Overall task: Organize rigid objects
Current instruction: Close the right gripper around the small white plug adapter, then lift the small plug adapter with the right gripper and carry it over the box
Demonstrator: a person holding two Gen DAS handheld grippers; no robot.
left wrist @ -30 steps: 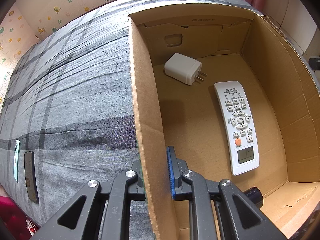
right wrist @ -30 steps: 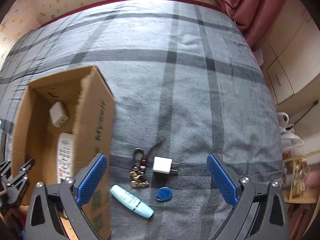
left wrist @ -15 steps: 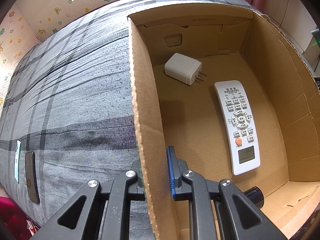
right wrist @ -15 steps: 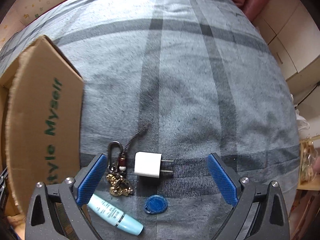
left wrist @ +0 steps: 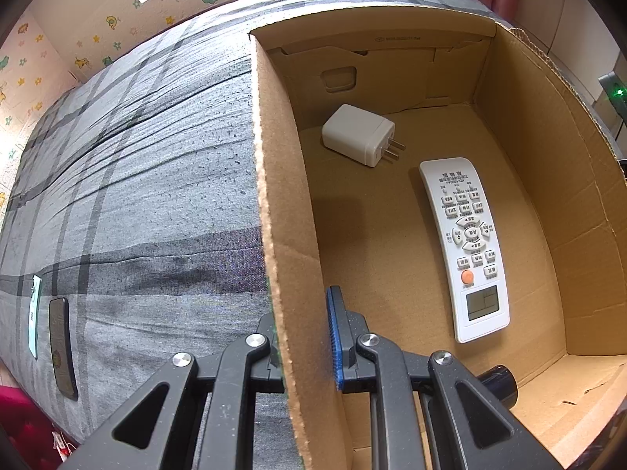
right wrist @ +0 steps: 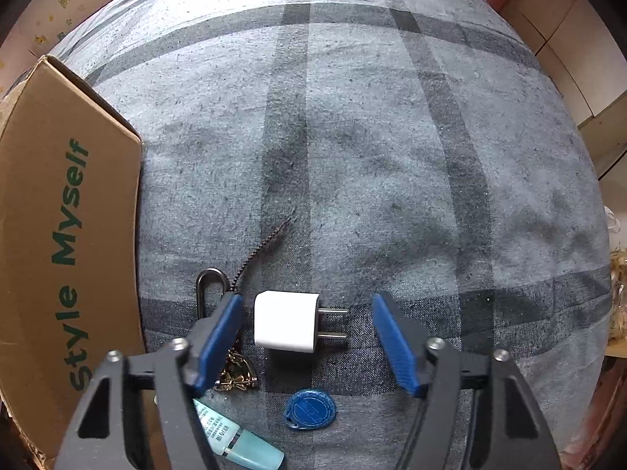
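Note:
My left gripper (left wrist: 303, 346) is shut on the left wall of the cardboard box (left wrist: 274, 203), one finger outside and one inside. On the box floor lie a white charger (left wrist: 356, 133) and a white remote control (left wrist: 464, 243). In the right wrist view a small white plug adapter (right wrist: 286, 325) lies on the grey plaid bedspread (right wrist: 372, 137), prongs pointing right. My right gripper (right wrist: 307, 338) hangs straight over it with its jaws closing; the adapter sits between the blue pads, which stand apart from it.
Beside the adapter lie a keychain with a carabiner (right wrist: 213, 286), a blue round tag (right wrist: 309, 409) and a pale blue tube (right wrist: 235, 440). The box's outer wall (right wrist: 66, 235) stands at the left. A dark phone (left wrist: 62, 346) lies near the bed's edge. A dark cylinder (left wrist: 499, 382) rests in the box corner.
My right gripper has come down close over the white adapter and its jaws have narrowed around it. The left gripper and the box have not moved.

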